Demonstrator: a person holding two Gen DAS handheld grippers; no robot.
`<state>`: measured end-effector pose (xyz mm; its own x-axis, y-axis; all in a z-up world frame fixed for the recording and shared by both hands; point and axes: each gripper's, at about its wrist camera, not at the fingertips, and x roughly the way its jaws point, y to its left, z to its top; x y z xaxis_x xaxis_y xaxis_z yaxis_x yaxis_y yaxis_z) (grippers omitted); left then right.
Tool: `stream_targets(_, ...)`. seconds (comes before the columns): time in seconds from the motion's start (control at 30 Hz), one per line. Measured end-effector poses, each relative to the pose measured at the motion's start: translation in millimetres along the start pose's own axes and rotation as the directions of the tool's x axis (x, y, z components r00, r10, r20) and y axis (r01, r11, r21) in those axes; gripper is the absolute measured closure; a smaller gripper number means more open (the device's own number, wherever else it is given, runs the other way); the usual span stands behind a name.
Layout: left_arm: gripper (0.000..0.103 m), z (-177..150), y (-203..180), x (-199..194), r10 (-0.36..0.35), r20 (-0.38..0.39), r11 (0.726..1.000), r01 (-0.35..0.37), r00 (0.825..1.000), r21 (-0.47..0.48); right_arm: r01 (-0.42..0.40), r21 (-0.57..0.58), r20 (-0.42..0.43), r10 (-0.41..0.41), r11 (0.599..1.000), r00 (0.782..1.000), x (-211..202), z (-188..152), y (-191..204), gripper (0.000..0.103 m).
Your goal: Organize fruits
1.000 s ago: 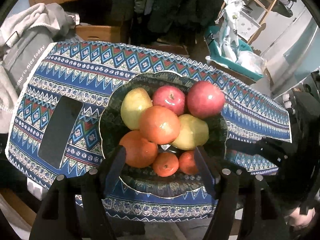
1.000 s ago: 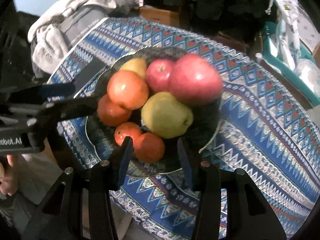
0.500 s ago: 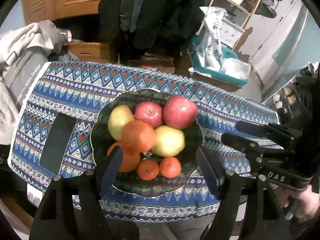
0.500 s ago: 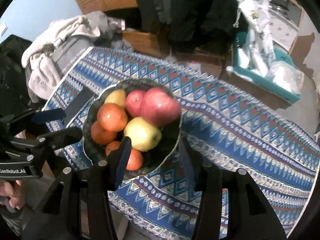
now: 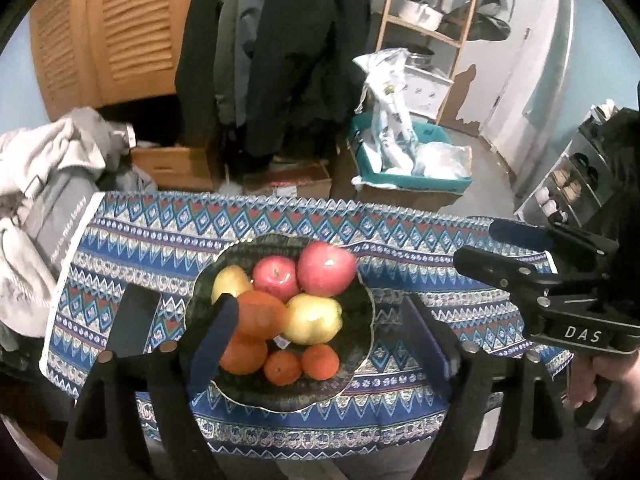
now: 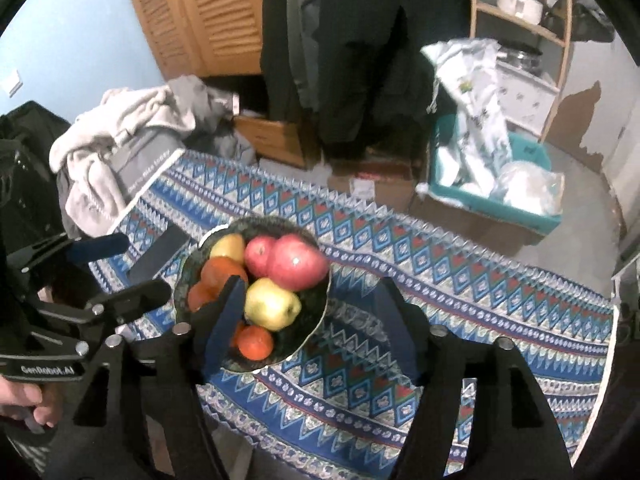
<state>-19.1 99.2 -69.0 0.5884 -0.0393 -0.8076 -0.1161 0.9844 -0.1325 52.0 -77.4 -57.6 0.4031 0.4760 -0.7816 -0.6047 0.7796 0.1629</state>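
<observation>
A dark patterned plate [image 5: 360,320] sits on the blue patterned tablecloth [image 5: 168,240] and holds piled fruit: two red apples [image 5: 326,268], yellow-green apples [image 5: 314,318] and several oranges [image 5: 260,314]. The plate also shows in the right wrist view [image 6: 316,312]. My left gripper [image 5: 324,336] is open and empty, well above the plate on the near side. My right gripper [image 6: 310,312] is open and empty, held above the table to the plate's right. Each gripper shows in the other's view, the right [image 5: 516,256] and the left [image 6: 116,272].
A black phone [image 5: 134,324] lies left of the plate. Grey clothes [image 5: 40,184] are heaped at the table's left end. Behind the table are a teal bin with bags [image 5: 404,160], cardboard boxes, hanging coats, wooden doors and a shelf.
Both grippers have drawn up and back from the plate, so the fruit looks smaller and more of the room shows. The jaws stay open and the fruit has not moved.
</observation>
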Motion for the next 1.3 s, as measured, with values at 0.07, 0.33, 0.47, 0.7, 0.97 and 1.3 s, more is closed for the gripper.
stream_targets(0.07,0.017,2.0,-6.4,-5.9,-0.001,0.017,1.000,0.000,1.000,0.017,0.012,-0.004,0.024,-0.012,1.000,1.000,-8.6,1.2,-0.2,0.029)
stream_targets(0.33,0.016,7.7,-24.1,-26.8,-0.006,0.074,0.999,0.002,0.997,0.052,0.037,0.017,0.122,-0.039,0.999,0.992,-48.6,2.4,-10.4,0.024)
stream_targets(0.47,0.013,12.3,-34.6,-38.3,0.002,0.114,0.997,-0.011,0.993,0.072,0.061,0.013,0.161,-0.062,0.998,0.985,-64.5,2.5,-13.5,0.023)
stream_targets(0.7,0.003,18.5,-45.9,-58.4,0.000,0.188,0.996,-0.016,0.982,0.085,0.068,0.043,0.208,-0.075,0.997,0.975,-85.9,-1.5,-23.6,0.023)
stream_targets(0.97,0.001,23.8,-60.0,-71.4,0.024,0.260,0.992,-0.055,0.965,0.109,0.084,0.072,0.231,-0.098,0.994,0.968,-96.5,-7.3,-38.0,0.023)
stream_targets(1.3,0.001,24.6,-66.6,-70.2,0.050,0.268,0.992,-0.079,0.962,0.097,0.116,0.070,0.254,-0.130,0.991,0.958,-103.0,-10.0,-47.7,0.023)
